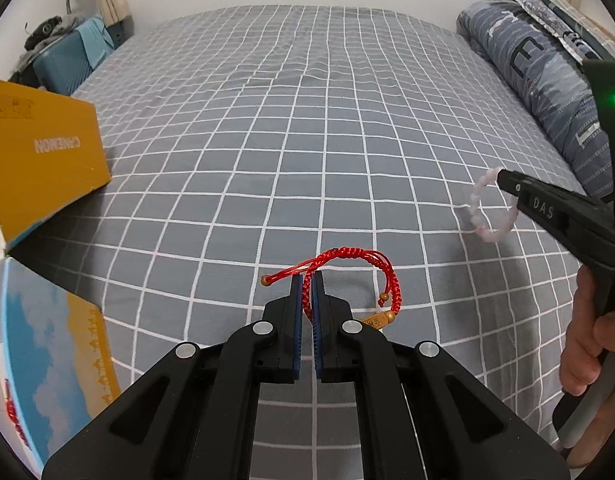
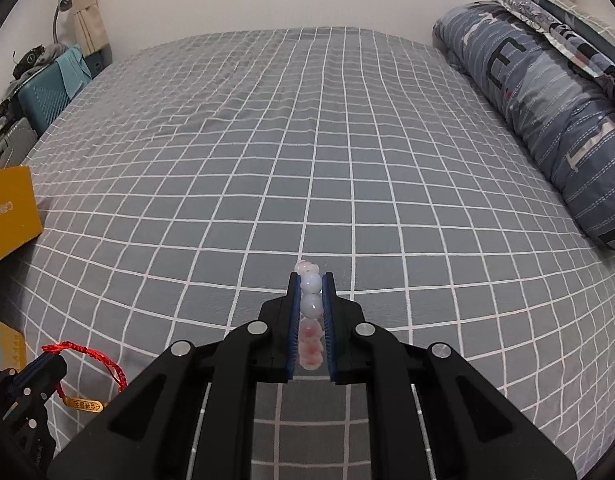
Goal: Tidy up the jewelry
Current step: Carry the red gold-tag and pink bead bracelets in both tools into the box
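Note:
My left gripper (image 1: 306, 280) is shut on a red braided cord bracelet (image 1: 389, 276) with a gold tag, held above the checked bed sheet. It also shows in the right wrist view (image 2: 107, 364) at the lower left. My right gripper (image 2: 310, 280) is shut on a pale pink bead bracelet (image 2: 310, 308), its beads lined up between the blue pads. In the left wrist view the bead bracelet (image 1: 477, 216) hangs from the right gripper's tip (image 1: 501, 176) at the right.
A yellow box lid (image 1: 39, 152) stands at the left, with a blue-and-yellow box (image 1: 55, 352) below it near the left edge. A folded blue quilt (image 2: 547, 100) lies along the right side. The grey checked sheet (image 2: 287, 140) stretches ahead. A teal suitcase (image 1: 63, 68) stands beyond the bed's far left.

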`<action>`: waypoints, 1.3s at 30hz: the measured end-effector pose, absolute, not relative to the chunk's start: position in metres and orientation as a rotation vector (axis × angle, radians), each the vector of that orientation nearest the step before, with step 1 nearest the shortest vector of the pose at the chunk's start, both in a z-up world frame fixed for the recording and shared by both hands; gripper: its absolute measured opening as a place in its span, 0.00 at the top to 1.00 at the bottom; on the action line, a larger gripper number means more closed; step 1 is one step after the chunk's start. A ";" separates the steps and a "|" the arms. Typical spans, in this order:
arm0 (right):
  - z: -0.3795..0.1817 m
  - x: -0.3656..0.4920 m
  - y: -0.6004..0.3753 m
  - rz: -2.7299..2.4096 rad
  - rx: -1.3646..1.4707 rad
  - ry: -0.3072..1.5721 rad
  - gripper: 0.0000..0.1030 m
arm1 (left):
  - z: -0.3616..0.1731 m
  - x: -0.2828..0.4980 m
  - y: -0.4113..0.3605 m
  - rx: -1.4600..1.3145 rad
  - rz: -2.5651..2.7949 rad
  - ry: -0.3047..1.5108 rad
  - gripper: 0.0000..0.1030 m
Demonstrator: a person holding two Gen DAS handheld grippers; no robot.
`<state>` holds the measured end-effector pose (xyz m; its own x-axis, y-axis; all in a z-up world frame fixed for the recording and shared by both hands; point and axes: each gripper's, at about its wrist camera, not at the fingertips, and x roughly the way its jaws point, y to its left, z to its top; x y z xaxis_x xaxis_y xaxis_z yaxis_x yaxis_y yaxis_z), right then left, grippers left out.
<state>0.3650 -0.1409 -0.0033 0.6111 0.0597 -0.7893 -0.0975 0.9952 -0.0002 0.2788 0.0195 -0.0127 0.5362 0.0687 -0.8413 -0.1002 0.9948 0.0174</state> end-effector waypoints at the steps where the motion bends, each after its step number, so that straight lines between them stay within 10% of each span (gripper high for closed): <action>1: -0.001 0.364 -0.141 0.090 -0.044 0.906 0.90 | -0.010 0.277 0.019 -0.034 0.100 0.997 0.96; 39: 0.086 0.207 -0.114 0.142 -0.051 0.781 0.90 | 0.102 0.169 0.072 -0.063 0.180 0.818 0.96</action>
